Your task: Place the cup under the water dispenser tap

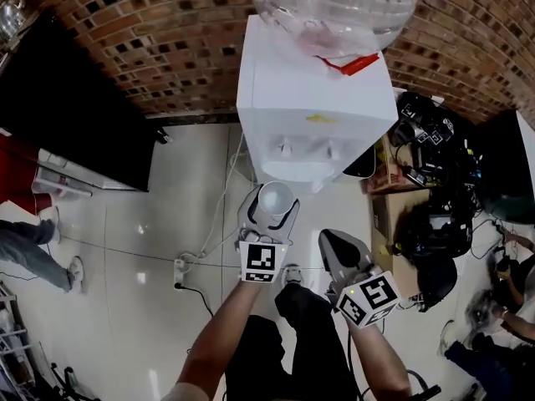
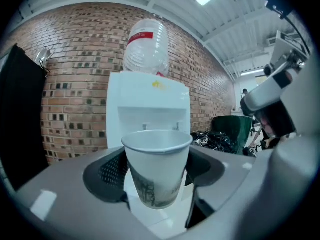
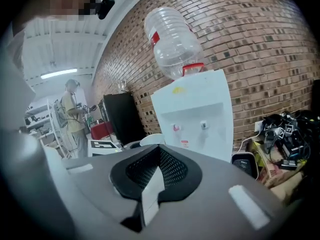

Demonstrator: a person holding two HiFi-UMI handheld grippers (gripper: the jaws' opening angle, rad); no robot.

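A white paper cup point(image 2: 157, 169) with a grey print stands upright between the jaws of my left gripper point(image 2: 159, 184), which is shut on its sides. In the head view the cup point(image 1: 276, 200) and left gripper point(image 1: 269, 209) sit just in front of the white water dispenser point(image 1: 313, 98), below its two taps point(image 1: 287, 149). A large clear bottle point(image 1: 338, 7) tops the dispenser. My right gripper point(image 1: 334, 245) is beside the left one, on its right, shut with nothing in it. The right gripper view shows its pads point(image 3: 172, 170) together and the taps point(image 3: 203, 125) ahead.
A brick wall point(image 1: 167, 32) backs the dispenser. A black panel point(image 1: 67, 115) leans at the left. A power strip and cable point(image 1: 180, 270) lie on the tiled floor. Black gear and cardboard boxes point(image 1: 430, 190) crowd the right side. A person's legs point(image 1: 33, 253) show at far left.
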